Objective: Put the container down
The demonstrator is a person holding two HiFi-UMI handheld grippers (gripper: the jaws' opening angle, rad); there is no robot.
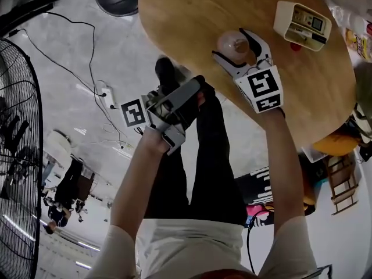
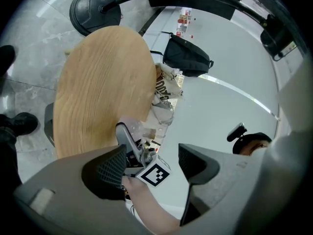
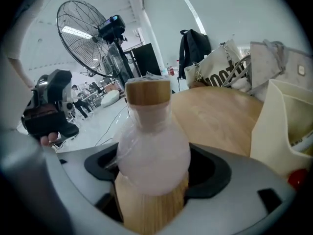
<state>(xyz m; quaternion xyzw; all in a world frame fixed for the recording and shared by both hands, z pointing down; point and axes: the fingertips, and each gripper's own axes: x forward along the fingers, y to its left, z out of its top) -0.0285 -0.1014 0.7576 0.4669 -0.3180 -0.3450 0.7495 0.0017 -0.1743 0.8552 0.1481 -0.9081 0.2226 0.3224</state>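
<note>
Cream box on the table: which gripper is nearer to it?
Right. The right gripper, holding the bottle, is over the table beside the cream box; the left gripper hangs off the table's edge, farther away.

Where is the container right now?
The container is right of centre in the head view, clamped in the right gripper over the wooden table, left of the beige box.

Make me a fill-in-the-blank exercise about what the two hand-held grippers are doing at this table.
1. The right hand-held gripper is shut on the ____.
2. The left hand-held gripper holds nothing, and its jaws stand ____.
3. The cream box stands on the round wooden ____.

Missing words: container; apart; table.
</note>
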